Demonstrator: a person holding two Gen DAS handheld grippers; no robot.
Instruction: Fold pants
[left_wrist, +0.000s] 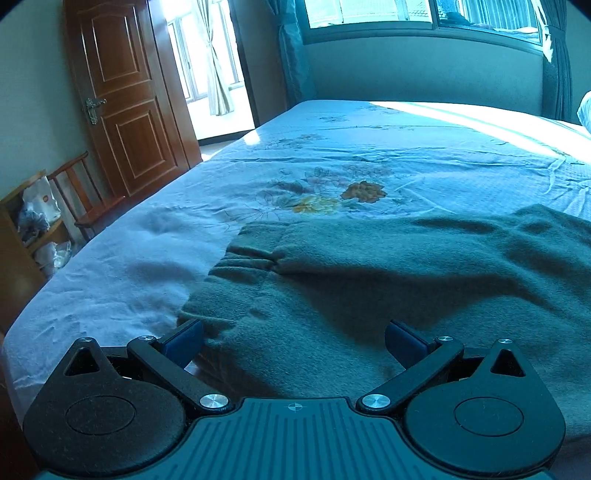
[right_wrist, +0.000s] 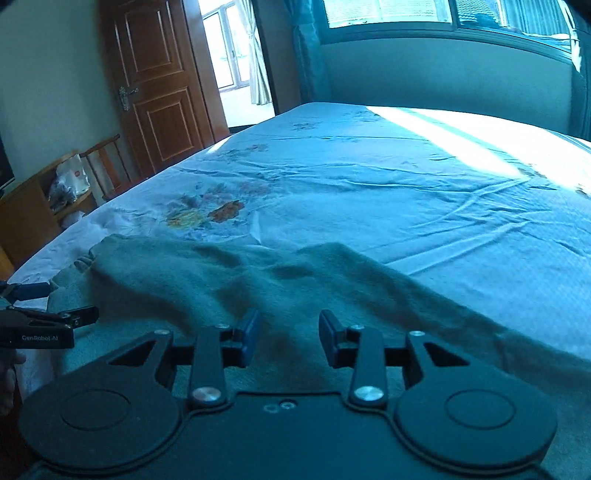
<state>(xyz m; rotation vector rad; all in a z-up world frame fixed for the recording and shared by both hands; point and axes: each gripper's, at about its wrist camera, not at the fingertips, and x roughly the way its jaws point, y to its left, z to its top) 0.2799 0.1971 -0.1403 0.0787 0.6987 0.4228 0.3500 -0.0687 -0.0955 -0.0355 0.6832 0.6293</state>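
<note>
A pair of grey-green fleece pants (left_wrist: 369, 280) lay spread across the near edge of a wide bed (left_wrist: 369, 155) covered by a pale blue sheet printed with orange and yellow flowers. The gathered elastic waistband (left_wrist: 243, 258) lay toward the bed's left edge, with one layer of the fabric doubled over on top of another there, and the rest of the garment ran off toward the right along the near edge.

The left hand-held gripper (left_wrist: 293, 341) hovered over the waistband end of the pants with its blue-padded jaws spread wide apart; fabric lay below them, but neither pad pinched it. The right hand-held gripper (right_wrist: 286, 339) stood over the middle of the pants, its jaws parted by a narrower gap and nothing caught between them.

Beyond the bed's left edge stood a brown panelled wooden door (left_wrist: 125, 96), a small wooden chair (left_wrist: 85, 195) and a wooden shelf unit (left_wrist: 26, 236) holding bags. A long window (left_wrist: 421, 14) ran above the far edge.
</note>
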